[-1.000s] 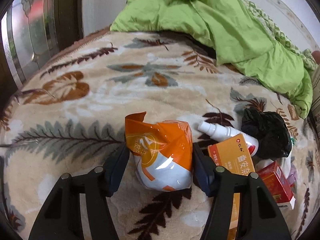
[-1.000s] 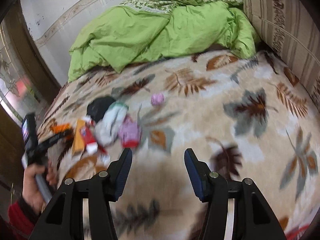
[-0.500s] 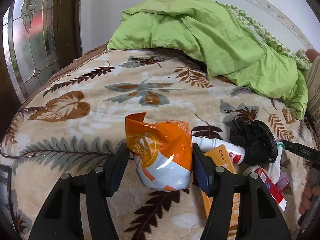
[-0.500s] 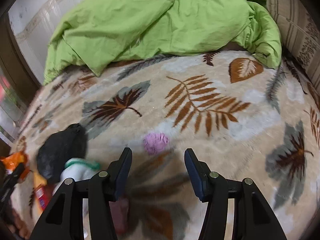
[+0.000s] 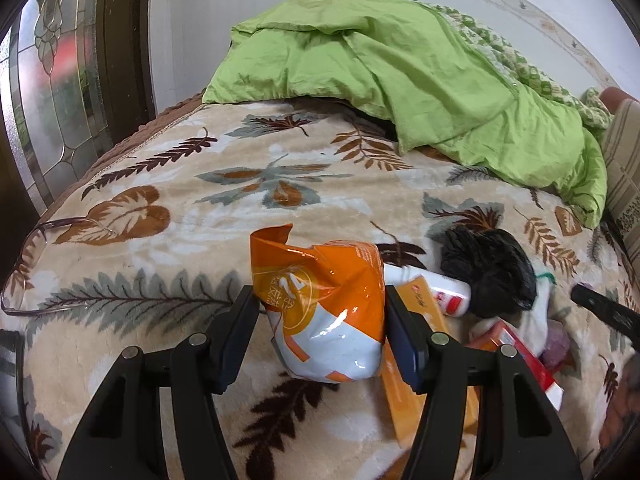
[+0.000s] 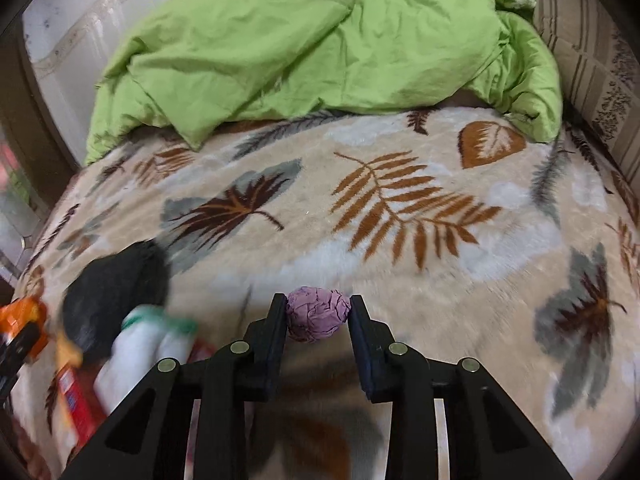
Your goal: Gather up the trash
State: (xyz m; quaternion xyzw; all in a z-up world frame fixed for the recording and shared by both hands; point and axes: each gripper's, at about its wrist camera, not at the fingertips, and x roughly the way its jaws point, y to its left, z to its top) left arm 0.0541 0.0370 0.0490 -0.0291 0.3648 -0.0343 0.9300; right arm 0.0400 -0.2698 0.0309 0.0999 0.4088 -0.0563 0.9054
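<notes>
My left gripper [image 5: 320,320] is shut on a crumpled orange and white snack bag [image 5: 324,308], held just above the leaf-patterned blanket [image 5: 200,220]. To its right lies a pile of trash: a black plastic bag [image 5: 490,272], a white bottle [image 5: 436,286], an orange box [image 5: 420,308] and a red box [image 5: 524,356]. In the right wrist view my right gripper [image 6: 318,316] has a crumpled purple paper ball [image 6: 316,314] between its fingertips, both pads touching it. The black bag [image 6: 116,288], a white sock [image 6: 140,344] and the red box [image 6: 78,404] lie blurred to its left.
A rumpled green duvet [image 5: 400,72] covers the far side of the bed. A striped cushion [image 6: 592,52] stands at the right. A glass door [image 5: 52,80] and the bed's edge are on the left. Eyeglasses [image 5: 36,264] lie on the blanket at the left.
My right gripper has moved forward to the purple paper ball and closed its fingers around it. My left gripper keeps hold of the snack bag and has lifted slightly.
</notes>
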